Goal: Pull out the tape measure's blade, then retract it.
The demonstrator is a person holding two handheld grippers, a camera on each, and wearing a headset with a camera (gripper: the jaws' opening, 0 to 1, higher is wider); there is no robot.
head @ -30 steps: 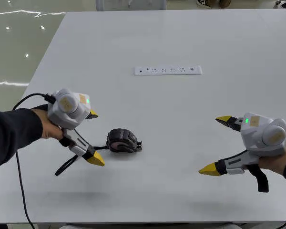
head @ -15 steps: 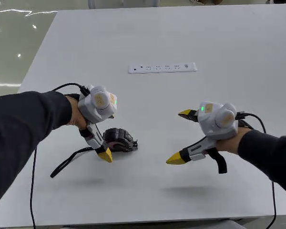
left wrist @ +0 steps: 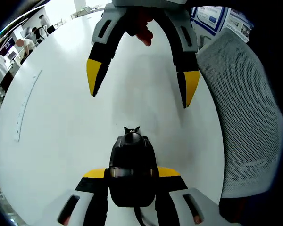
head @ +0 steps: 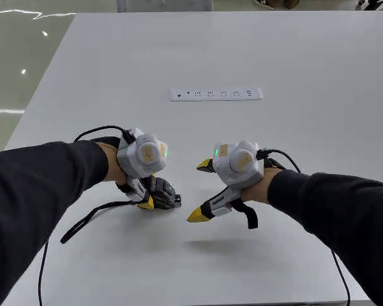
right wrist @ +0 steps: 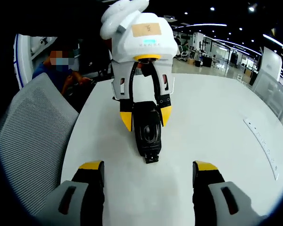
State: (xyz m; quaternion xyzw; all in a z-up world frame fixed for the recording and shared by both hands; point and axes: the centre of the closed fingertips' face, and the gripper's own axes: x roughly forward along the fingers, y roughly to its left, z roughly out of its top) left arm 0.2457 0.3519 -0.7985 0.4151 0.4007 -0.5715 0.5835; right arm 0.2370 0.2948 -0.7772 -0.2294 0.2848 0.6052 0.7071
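The left gripper (left wrist: 132, 173) pinches the tape measure (right wrist: 147, 129) by its case on the table (head: 274, 64), with the blade tab (right wrist: 152, 159) pointing along the case's long axis toward the right gripper (right wrist: 148, 165), whose spread jaws face it, near but apart.

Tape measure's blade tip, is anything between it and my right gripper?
Nothing visible. Only bare table lies between the open right gripper and the blade tip, which points toward it. The left gripper clamps the tape measure from the far end, clear of that path.
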